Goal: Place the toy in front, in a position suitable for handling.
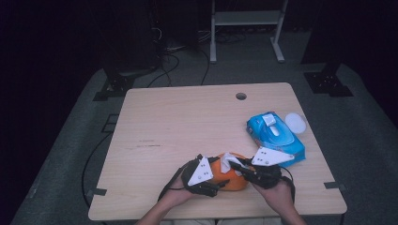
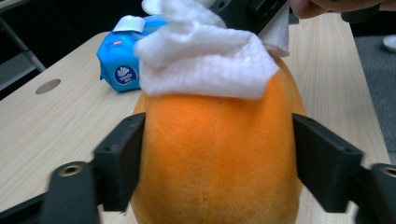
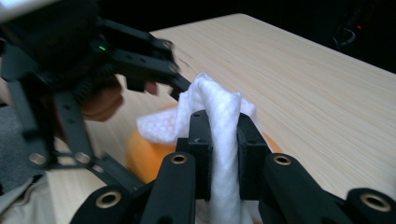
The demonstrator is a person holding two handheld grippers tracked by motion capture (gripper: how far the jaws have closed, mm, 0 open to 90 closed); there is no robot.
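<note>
An orange plush ball (image 1: 233, 182) lies near the table's front edge, with a white wipe (image 1: 227, 161) draped over its top. In the left gripper view the plush ball (image 2: 215, 158) sits between my left gripper (image 2: 219, 140) jaws, which press on both of its sides. The wipe (image 2: 205, 60) covers the ball's far upper part. My right gripper (image 3: 224, 135) is shut on a bunched fold of the wipe (image 3: 223, 116), with the ball (image 3: 149, 156) just below. In the high view the left gripper (image 1: 221, 182) comes in from the left and the right gripper (image 1: 236, 164) from the right.
A blue pack of wet wipes (image 1: 274, 137) lies at the right of the table (image 1: 178, 122), with a white round lid (image 1: 295, 123) beside it near the right edge. A cable hole (image 1: 241, 96) is near the far edge. The pack (image 2: 122, 65) lies beyond the ball.
</note>
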